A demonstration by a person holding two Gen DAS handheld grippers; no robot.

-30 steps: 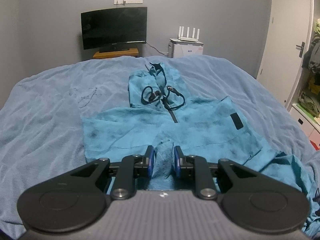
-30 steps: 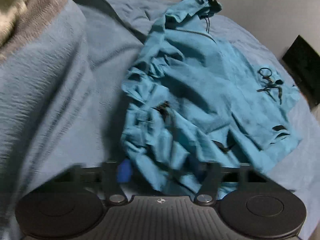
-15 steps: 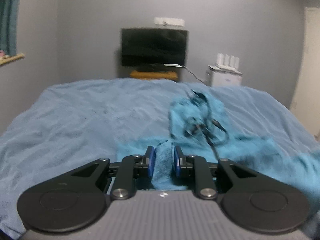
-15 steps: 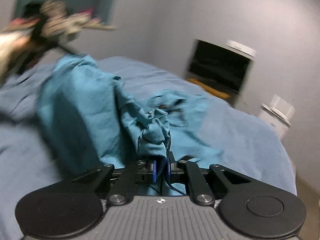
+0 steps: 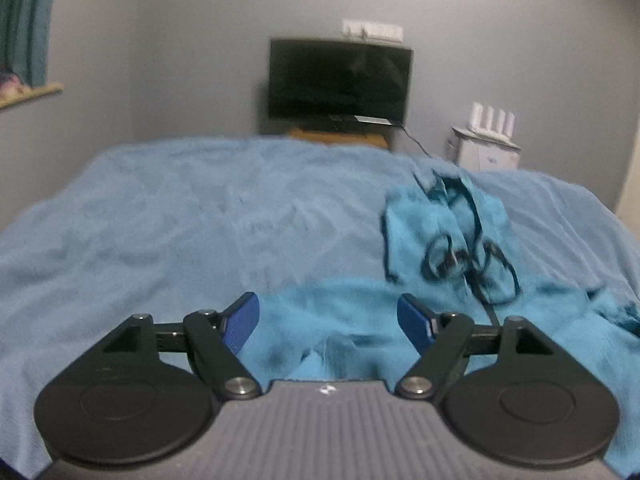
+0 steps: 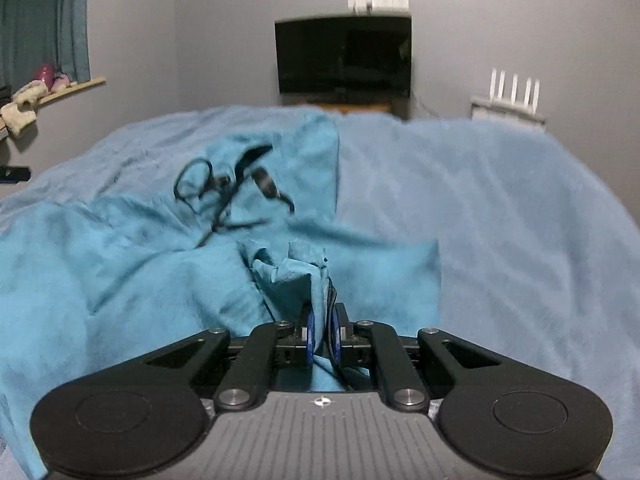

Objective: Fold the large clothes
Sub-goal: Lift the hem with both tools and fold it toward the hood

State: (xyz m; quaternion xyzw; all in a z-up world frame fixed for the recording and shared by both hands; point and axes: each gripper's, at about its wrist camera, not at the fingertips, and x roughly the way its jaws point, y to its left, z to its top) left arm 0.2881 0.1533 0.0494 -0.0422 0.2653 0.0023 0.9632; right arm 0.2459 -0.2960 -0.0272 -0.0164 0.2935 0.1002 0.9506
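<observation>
Hoodie (image 5: 360, 320) is lying on the bed (image 5: 180, 220), teal on a lighter blue cover, with its hood (image 5: 440, 216) and black drawstrings (image 5: 472, 260) pointing toward the far wall. We are holding the left claw (image 5: 328, 320) with fingers spread wide, nothing between the blue pads (image 5: 240, 322), hovering over the near fabric edge. We are keeping the right claw (image 6: 322, 336) pinched together on a bunched fold of the hoodie (image 6: 288, 280), fabric rising out of the pads. In the right wrist view, one hoodie side edge is running straight just right of that claw, and bare bed cover (image 6: 500, 220) is spreading well out to the right. In the left wrist view, bare cover is filling the left half of the bed. TV (image 5: 340, 76) and white router (image 5: 492, 114) are standing beyond the far bed edge. We are reading no writing; frames are blurred.
</observation>
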